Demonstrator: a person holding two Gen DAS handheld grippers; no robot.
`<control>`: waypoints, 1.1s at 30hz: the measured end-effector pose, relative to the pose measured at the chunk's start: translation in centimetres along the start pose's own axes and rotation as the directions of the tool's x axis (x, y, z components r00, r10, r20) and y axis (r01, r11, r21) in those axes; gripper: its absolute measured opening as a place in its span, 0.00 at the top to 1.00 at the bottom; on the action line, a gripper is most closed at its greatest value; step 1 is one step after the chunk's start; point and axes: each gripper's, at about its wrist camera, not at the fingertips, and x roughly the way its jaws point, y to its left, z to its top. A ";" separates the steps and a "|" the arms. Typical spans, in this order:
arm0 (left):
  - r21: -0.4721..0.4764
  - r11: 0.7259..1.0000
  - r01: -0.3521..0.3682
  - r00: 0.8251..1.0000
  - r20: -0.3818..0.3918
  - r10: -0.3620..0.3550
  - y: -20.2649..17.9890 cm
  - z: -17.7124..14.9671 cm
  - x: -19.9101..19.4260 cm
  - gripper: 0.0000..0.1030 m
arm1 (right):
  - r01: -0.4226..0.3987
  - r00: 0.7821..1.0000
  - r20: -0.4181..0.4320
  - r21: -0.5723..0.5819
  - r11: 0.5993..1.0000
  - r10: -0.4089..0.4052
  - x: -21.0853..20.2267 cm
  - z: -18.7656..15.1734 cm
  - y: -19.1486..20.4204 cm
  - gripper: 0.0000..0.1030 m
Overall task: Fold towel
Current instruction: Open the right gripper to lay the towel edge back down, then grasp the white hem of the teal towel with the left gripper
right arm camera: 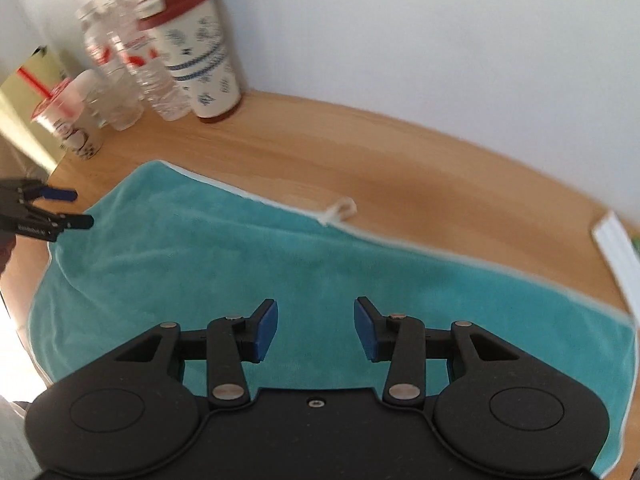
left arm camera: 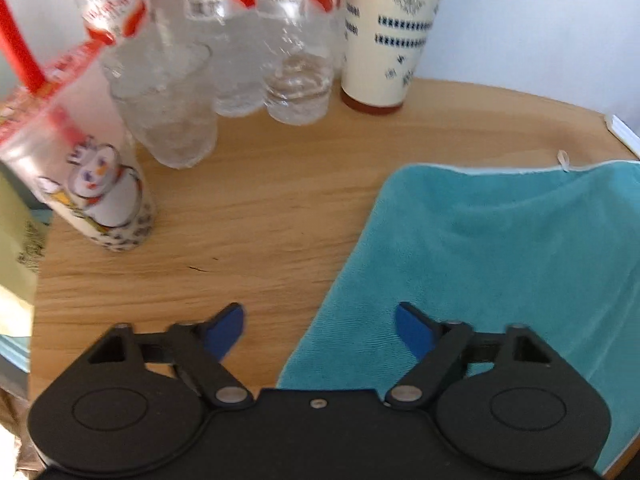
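Both hand-held grippers hover with nothing between their blue pads: the left gripper (left arm camera: 320, 330) is spread wide, straddling the towel's left edge, one pad over bare wood and one over cloth; the right gripper (right arm camera: 316, 330) is parted more moderately above the middle of the cloth, pointing toward the wall.

Largest of all, the wooden table (right arm camera: 400, 152) runs back to a white wall (right arm camera: 400, 40), leaving a bare strip of wood behind the towel and a broader free patch at its left.

Next, the teal towel (right arm camera: 240, 264) lies spread flat on the table, its long axis running left to right. Its pale-trimmed far edge carries a small white hanging loop (right arm camera: 340, 208) that points toward the wall. The near edge is hidden below both gripper bodies.

Along the back left corner stands a cluster: a tall cream cup with a red lid (right arm camera: 204, 60), clear plastic bottles (left arm camera: 296, 60), a clear tumbler (left arm camera: 168, 104) and a lidded drink cup with a red straw (left arm camera: 92, 184). These crowd the left side, well apart from the cloth.

A white flat object (right arm camera: 616, 248) sits at the table's right edge, just beyond the towel's corner; I cannot tell what it is.
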 end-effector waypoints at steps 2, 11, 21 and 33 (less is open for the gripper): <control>0.003 1.000 0.024 1.000 -0.003 -0.024 0.1 0.1 0.3 0.44 | 0.012 1.000 -0.004 0.027 1.000 -0.012 0.0 -0.4 -0.5 0.54; 0.039 0.999 0.028 0.999 0.038 -0.030 -1.0 0.7 0.0 0.92 | 0.005 1.000 -0.017 0.049 0.999 -0.004 -0.2 -1.3 -0.6 0.54; 0.152 0.988 0.030 0.990 0.132 -0.050 -7.0 -0.9 -3.4 0.91 | -0.029 0.999 -0.023 0.052 0.998 0.030 0.1 -2.0 -0.7 0.54; 0.264 0.958 0.110 0.989 0.064 -0.131 -13.0 -3.3 -4.3 0.58 | -0.042 0.997 -0.064 0.061 0.997 0.046 0.8 -4.5 -1.6 0.54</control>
